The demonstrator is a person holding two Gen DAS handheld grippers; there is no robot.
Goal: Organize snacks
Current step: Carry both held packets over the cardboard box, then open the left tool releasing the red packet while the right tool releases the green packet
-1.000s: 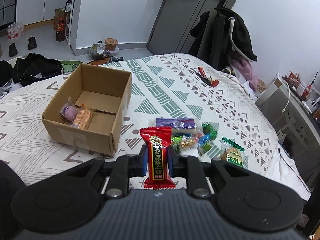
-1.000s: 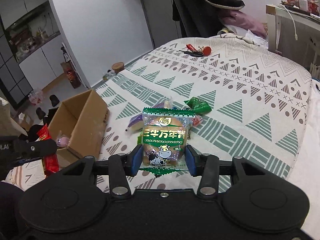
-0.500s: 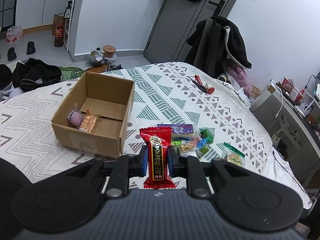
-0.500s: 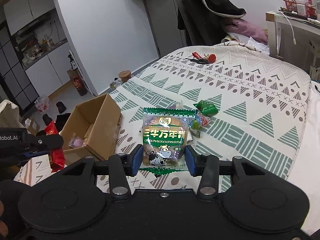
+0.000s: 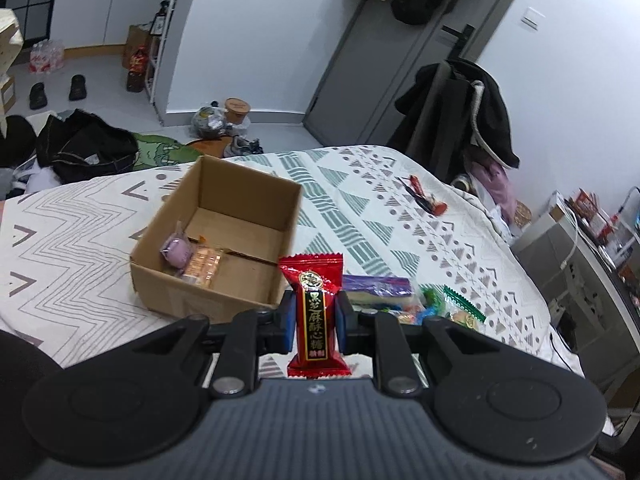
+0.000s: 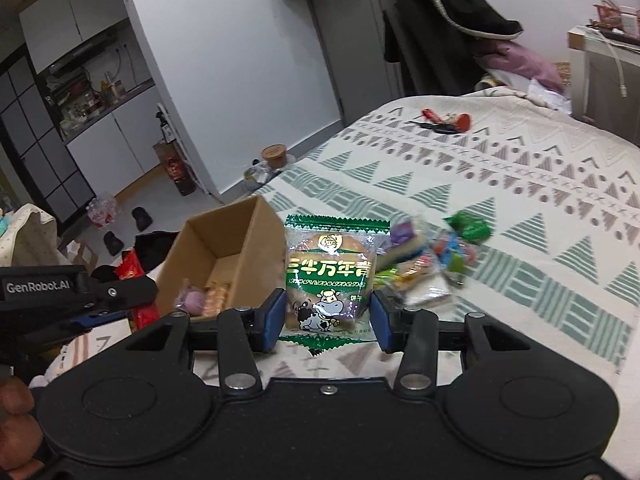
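My left gripper (image 5: 314, 326) is shut on a red candy packet (image 5: 315, 312), held upright above the bed, just right of an open cardboard box (image 5: 218, 240). The box holds a purple snack (image 5: 176, 250) and an orange packet (image 5: 204, 264). My right gripper (image 6: 327, 320) is shut on a green cow-print biscuit packet (image 6: 330, 276), raised beside the box (image 6: 224, 256). A pile of loose snacks (image 6: 432, 260) lies on the bed to the right, also showing in the left wrist view (image 5: 404, 300). The left gripper shows at the left edge of the right wrist view (image 6: 76, 296).
The bed has a patterned cover (image 5: 80, 232). Keys and a red tag (image 6: 444, 122) lie farther back on it. A chair draped with coats (image 5: 464, 120) stands behind the bed, a desk (image 5: 580, 248) to the right. Clothes and shoes lie on the floor (image 5: 80, 148).
Both grippers have lifted higher and drawn back with their packets. The box now sits closer to centre in both views. The right gripper has swung left toward the box.
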